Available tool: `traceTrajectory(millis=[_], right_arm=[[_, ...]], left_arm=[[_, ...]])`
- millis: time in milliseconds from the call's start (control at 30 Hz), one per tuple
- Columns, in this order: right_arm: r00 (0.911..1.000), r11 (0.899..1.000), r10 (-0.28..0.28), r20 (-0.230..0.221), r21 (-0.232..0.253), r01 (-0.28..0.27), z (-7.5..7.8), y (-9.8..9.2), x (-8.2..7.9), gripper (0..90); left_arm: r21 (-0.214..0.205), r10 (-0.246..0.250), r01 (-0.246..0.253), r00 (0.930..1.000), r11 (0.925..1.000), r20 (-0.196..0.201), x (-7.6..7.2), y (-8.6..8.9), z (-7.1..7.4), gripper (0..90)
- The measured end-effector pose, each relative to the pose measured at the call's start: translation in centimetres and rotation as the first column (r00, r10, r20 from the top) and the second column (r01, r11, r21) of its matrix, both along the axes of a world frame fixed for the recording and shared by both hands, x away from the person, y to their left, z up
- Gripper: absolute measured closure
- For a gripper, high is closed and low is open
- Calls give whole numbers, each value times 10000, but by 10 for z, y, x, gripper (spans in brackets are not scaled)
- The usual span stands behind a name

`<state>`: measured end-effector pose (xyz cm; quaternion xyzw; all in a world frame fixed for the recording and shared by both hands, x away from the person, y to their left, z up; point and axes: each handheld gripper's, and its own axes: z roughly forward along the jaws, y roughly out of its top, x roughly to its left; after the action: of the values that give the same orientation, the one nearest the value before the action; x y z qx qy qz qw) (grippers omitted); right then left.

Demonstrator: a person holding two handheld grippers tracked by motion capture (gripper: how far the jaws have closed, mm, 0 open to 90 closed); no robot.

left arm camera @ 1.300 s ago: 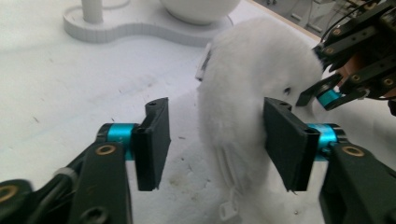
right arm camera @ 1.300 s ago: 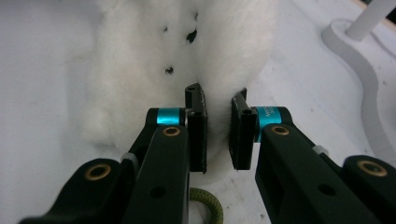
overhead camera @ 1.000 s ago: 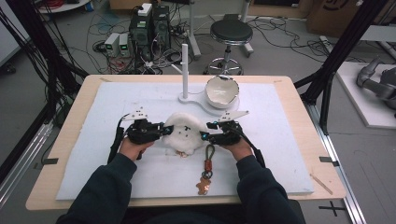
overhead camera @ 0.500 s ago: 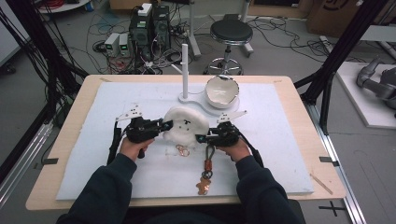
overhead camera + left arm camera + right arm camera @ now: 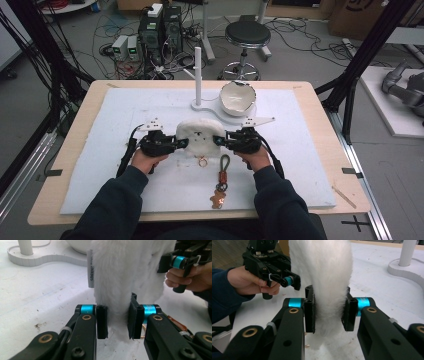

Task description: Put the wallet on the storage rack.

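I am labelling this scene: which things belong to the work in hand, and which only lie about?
In hand:
- fluffy white fur piece
- left gripper, shut on it
- right gripper, jaws just closed on it

Lying about:
- white bowl
- white post stand
- brown keychain

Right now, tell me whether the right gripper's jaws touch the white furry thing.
Touching. The right gripper view shows the right gripper with both jaws pressing into the white furry thing.
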<state>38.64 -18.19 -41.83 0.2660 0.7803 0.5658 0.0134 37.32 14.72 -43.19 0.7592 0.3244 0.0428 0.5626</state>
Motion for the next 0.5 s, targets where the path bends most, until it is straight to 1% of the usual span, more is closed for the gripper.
traceTrajectory(millis=[33, 67, 100, 133, 167, 200, 233, 267, 300, 333, 367, 400, 467, 500], right_arm=[[9999, 10000, -62, 145, -35, 62, 1, -1, -1, 739], [9995, 9999, -127, 293, -13, 128, 3, -1, -1, 747], [9990, 9998, -216, 386, -10, 217, 5, -2, -2, 750], [9983, 9995, -314, 500, -70, 318, 6, -3, -2, 751], [9950, 9976, -583, 815, -338, 612, 10, -6, -3, 754], [9950, 9976, -583, 815, -338, 612, 10, -6, -3, 754], [9928, 9957, -724, 956, -509, 775, 12, -8, -4, 756], [9897, 9930, -901, 1112, -656, 978, 15, -11, -6, 756], [9878, 9910, -976, 1214, -796, 1077, 17, -13, -6, 757], [9842, 9860, -1087, 1397, -1110, 1246, 22, -15, -6, 757], [9812, 9824, -1152, 1551, -1281, 1356, 25, -16, -7, 757], [9762, 9780, -1232, 1782, -1448, 1499, 30, -17, -8, 756], [9664, 9726, -1355, 2182, -1565, 1717, 39, -22, -9, 756], [9631, 9710, -1421, 2288, -1566, 1804, 43, -24, -9, 756]], left_arm=[[-8, 19, -19, 10000, 10000, 54, 0, 0, 1, 723], [53, 124, -124, 9998, 9999, 137, 0, 0, 1, 692], [247, 336, -341, 9993, 9991, 189, 0, 0, 1, 646], [467, 555, -564, 9982, 9973, 212, 0, 1, 1, 581], [612, 819, -828, 9965, 9947, 171, 1, 3, 1, 490], [747, 1039, -1047, 9945, 9917, 140, 2, 6, 1, 490], [718, 1294, -1298, 9915, 9889, 107, 4, 10, 2, 466], [632, 1423, -1424, 9898, 9878, 59, 5, 13, 2, 441], [448, 1641, -1642, 9864, 9854, 54, 6, 18, 4, 416], [381, 1718, -1720, 9851, 9844, 90, 6, 21, 5, 386], [310, 1816, -1820, 9833, 9828, 152, 6, 24, 6, 373], [298, 1896, -1903, 9816, 9813, 244, 5, 27, 8, 356], [328, 2049, -2064, 9778, 9779, 428, 5, 32, 11, 291], [295, 2062, -2079, 9771, 9777, 519, 4, 36, 13, 276]])
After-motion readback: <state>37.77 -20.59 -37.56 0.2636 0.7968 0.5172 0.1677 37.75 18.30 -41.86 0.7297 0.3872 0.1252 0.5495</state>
